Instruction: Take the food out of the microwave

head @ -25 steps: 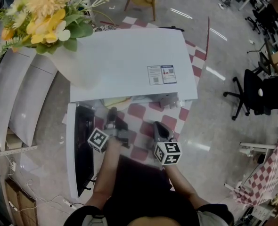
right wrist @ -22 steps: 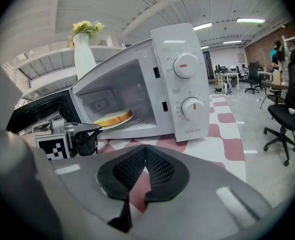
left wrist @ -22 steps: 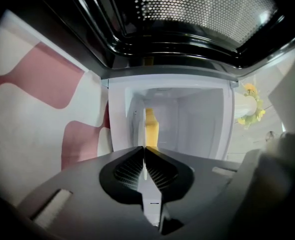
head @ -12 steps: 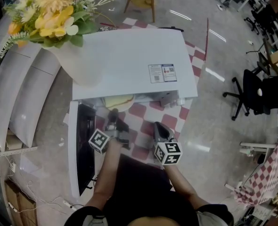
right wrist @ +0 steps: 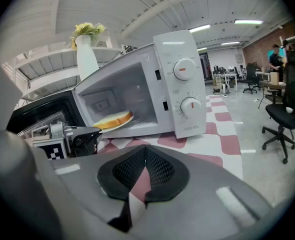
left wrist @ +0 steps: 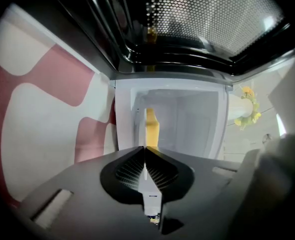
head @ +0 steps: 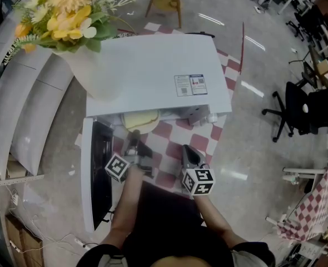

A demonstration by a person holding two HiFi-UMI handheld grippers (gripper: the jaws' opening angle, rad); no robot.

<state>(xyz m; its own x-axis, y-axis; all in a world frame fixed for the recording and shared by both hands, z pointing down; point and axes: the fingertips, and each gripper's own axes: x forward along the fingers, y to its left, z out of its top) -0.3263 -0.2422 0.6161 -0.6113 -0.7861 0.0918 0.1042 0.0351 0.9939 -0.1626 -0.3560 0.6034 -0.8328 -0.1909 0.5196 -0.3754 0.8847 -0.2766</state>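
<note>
The white microwave oven [head: 153, 65] sits on the red-and-white checked tablecloth [head: 172, 143], and its dark-windowed door [head: 89, 177] is swung wide open to the left. Right at the mouth of the oven is the left gripper [left wrist: 145, 151], turned on its side. Its jaws are pinched down to a sliver on the near rim of the round white plate [right wrist: 118, 125], which runs edge-on between the pads.

On that plate lies the slice of pale bread with a golden crust [right wrist: 112, 119]. Plate and bread sit at the front of the cavity, and from the head view the near edge pokes out past the opening.

Over to the right, the right gripper [right wrist: 146, 160] hangs above the tablecloth, angled downward in front of the oven. Its jaws are closed tip to tip with nothing between them; only pink check shows through the gap behind the pads. The two grippers sit side by side, near each other but apart.

By the far left corner of the microwave's top stands a white vase of yellow flowers [head: 89, 77]. Whether it rests on the oven or behind it cannot be told. A black office chair [head: 297, 107] stands well off to the right on the grey floor.
</note>
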